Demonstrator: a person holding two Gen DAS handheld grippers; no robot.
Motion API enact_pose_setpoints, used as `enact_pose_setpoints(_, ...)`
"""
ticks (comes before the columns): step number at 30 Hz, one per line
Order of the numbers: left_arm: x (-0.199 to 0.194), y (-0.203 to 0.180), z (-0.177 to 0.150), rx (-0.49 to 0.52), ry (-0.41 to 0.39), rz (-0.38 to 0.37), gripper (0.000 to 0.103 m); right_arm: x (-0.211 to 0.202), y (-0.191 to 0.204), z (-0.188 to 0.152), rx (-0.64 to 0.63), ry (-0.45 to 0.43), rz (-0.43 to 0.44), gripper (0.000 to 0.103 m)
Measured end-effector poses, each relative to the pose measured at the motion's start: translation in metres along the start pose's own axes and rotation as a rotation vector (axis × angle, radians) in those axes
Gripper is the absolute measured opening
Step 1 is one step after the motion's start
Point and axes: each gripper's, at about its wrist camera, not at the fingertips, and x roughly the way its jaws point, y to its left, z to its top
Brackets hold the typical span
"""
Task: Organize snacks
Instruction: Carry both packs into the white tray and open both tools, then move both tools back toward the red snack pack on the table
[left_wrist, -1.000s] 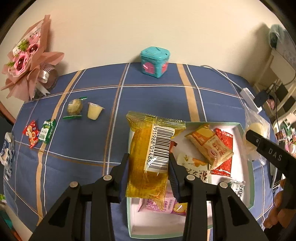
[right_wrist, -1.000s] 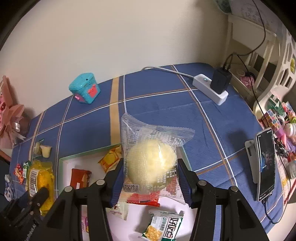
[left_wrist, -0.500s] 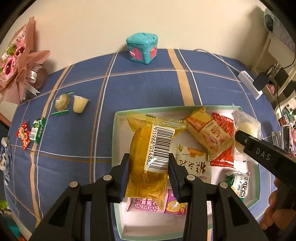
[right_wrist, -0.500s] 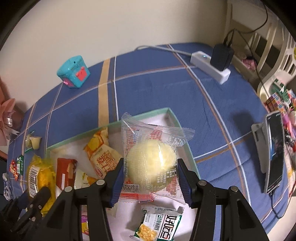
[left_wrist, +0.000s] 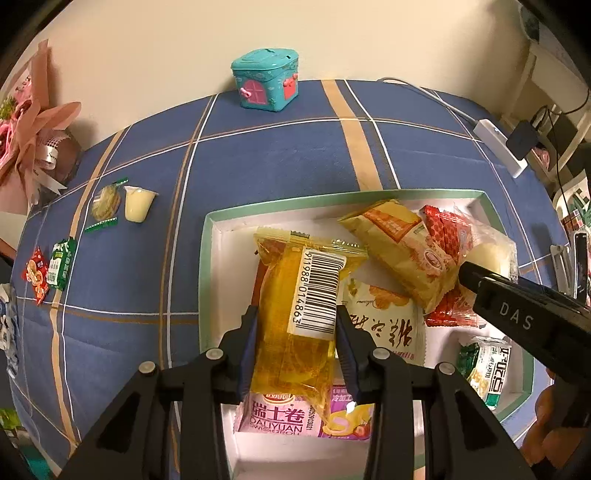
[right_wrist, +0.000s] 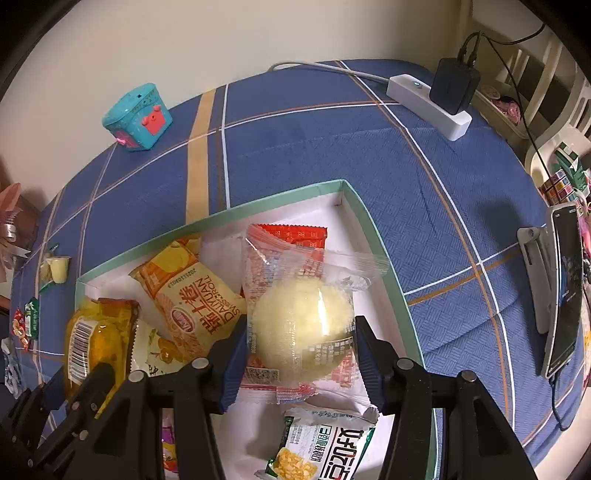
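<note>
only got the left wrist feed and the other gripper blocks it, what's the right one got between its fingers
Observer: The right gripper is shut on a round pale yellow cake in a clear wrapper, one pad on each side.
Operator: is that over the tray or past the rim
Observer: Over the tray. Its green rim runs just to the right of the cake, and a red packet shows behind the wrapper's far end.
</note>
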Motion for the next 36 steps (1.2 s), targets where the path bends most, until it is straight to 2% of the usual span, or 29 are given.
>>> enact_pose_setpoints(5,0.0,-0.001,0.0,0.013,-0.002,-0.006,0.042,0.004,0.001,-0.002,-0.011,0.014,-0.016,0.059)
enact_pose_setpoints(7,0.0,-0.001,0.0,0.016,0.001,-0.01,0.056,0.004,0.001,-0.003,-0.013,0.015,-0.019,0.059)
enact_pose_setpoints(9,0.0,-0.002,0.0,0.018,0.001,-0.014,0.063,0.005,0.001,-0.002,-0.016,0.018,-0.02,0.061)
enact_pose_setpoints(11,-0.001,-0.002,0.001,0.019,-0.003,-0.014,0.065,0.005,0.002,-0.002,-0.021,0.02,-0.022,0.064)
enact_pose_setpoints(16,-0.004,0.001,0.002,0.01,-0.009,-0.013,0.08,0.004,0.006,-0.001,-0.02,0.014,-0.018,0.076)
enact_pose_setpoints(18,-0.004,0.003,0.003,0.002,-0.012,-0.012,0.083,0.002,0.007,0.0,-0.028,0.001,-0.023,0.088)
enact_pose_setpoints(21,-0.005,0.006,0.004,-0.013,-0.015,-0.009,0.085,0.001,0.008,0.0,-0.035,-0.013,-0.028,0.095)
enact_pose_setpoints(24,-0.006,0.012,0.005,-0.037,-0.018,-0.007,0.091,0.0,0.007,0.0,-0.031,-0.021,-0.023,0.103)
enact_pose_setpoints(27,-0.007,0.018,0.007,-0.068,-0.021,-0.004,0.093,-0.001,0.006,0.001,-0.027,-0.035,-0.024,0.103)
enact_pose_setpoints(30,-0.007,0.026,0.008,-0.104,-0.025,0.004,0.102,-0.002,0.006,0.002,-0.026,-0.046,-0.016,0.103)
enact_pose_setpoints(36,-0.009,0.043,0.01,-0.176,-0.029,0.013,0.103,-0.003,0.004,0.003,-0.025,-0.052,-0.022,0.103)
